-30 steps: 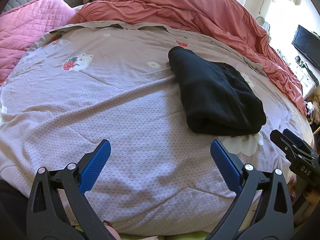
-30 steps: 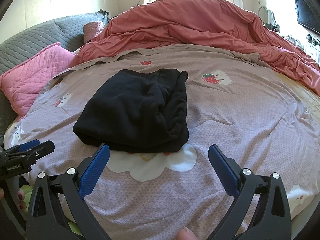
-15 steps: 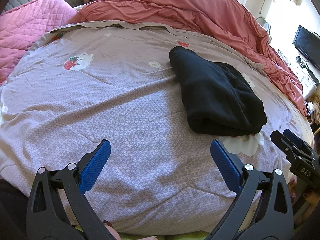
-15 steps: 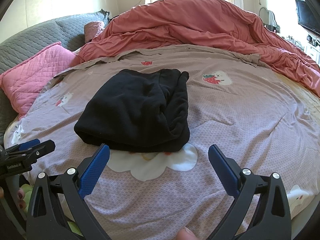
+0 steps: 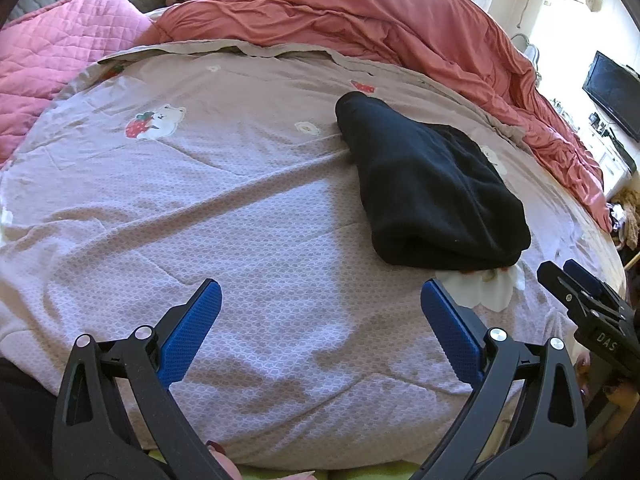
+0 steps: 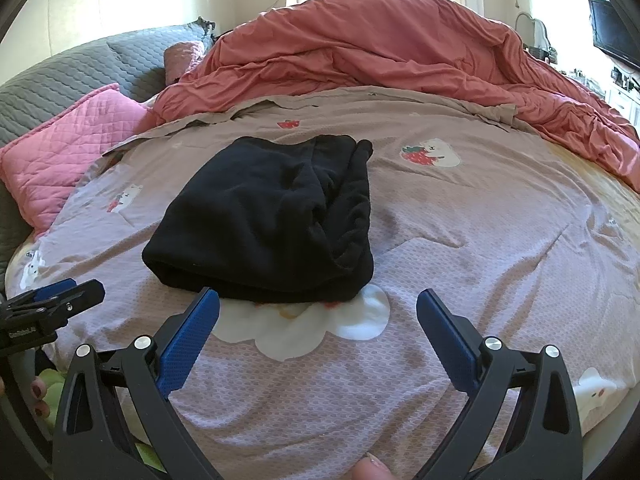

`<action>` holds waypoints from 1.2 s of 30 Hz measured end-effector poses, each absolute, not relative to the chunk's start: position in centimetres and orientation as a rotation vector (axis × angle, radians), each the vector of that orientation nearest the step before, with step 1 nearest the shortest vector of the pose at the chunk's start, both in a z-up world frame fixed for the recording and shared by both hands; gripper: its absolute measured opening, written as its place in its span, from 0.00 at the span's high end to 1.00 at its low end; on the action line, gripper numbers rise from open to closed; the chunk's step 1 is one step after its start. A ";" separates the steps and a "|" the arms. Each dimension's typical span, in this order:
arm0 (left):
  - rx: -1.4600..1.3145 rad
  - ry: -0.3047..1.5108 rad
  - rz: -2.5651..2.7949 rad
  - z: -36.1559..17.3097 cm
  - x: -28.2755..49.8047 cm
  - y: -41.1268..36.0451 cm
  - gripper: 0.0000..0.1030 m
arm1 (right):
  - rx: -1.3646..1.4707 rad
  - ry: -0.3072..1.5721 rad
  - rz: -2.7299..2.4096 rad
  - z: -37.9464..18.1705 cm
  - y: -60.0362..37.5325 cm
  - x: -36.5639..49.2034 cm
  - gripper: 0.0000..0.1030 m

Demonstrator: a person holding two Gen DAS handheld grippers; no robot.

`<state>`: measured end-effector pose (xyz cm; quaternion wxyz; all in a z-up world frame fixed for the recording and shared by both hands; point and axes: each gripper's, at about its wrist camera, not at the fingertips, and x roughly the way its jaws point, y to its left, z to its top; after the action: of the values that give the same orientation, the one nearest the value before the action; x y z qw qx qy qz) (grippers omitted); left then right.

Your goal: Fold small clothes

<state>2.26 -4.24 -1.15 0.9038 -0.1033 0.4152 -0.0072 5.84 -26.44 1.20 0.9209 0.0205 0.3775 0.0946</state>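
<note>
Lying compactly folded on the bedspread [image 6: 460,240], black garment [image 6: 264,220] looks finished; left gripper [image 5: 320,320] and right gripper [image 6: 318,322] both spread wide, holding nothing.

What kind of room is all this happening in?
Most likely a home bedroom: a bed with a printed lilac sheet, a rumpled red duvet and a pink quilted pillow. A folded black garment lies on the sheet.

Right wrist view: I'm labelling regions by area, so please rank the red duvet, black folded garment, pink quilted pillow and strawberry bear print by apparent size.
1. red duvet
2. black folded garment
3. pink quilted pillow, partly hidden and farther away, so its rank is unsure
4. strawberry bear print
</note>
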 end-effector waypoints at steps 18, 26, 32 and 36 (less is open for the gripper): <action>-0.333 0.862 0.064 -0.9 3.2 0.3 0.09 | 0.146 0.744 -0.381 0.9 -40.3 4.3 0.05; -0.384 0.841 0.399 0.4 5.6 14.0 0.09 | 0.238 0.732 -1.003 -0.7 -58.2 -3.1 0.05; -0.469 0.849 0.704 -0.1 6.6 27.6 0.09 | 0.381 0.764 -1.315 -3.0 -66.6 -9.8 0.05; -0.510 0.838 0.862 -0.9 6.8 34.3 0.09 | 0.524 0.855 -1.281 -7.0 -68.7 -11.6 0.05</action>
<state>6.79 34.31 -0.88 0.7944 -0.2372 0.3896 0.4010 -11.61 -68.72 -6.97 0.6869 0.2340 0.3819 -0.5723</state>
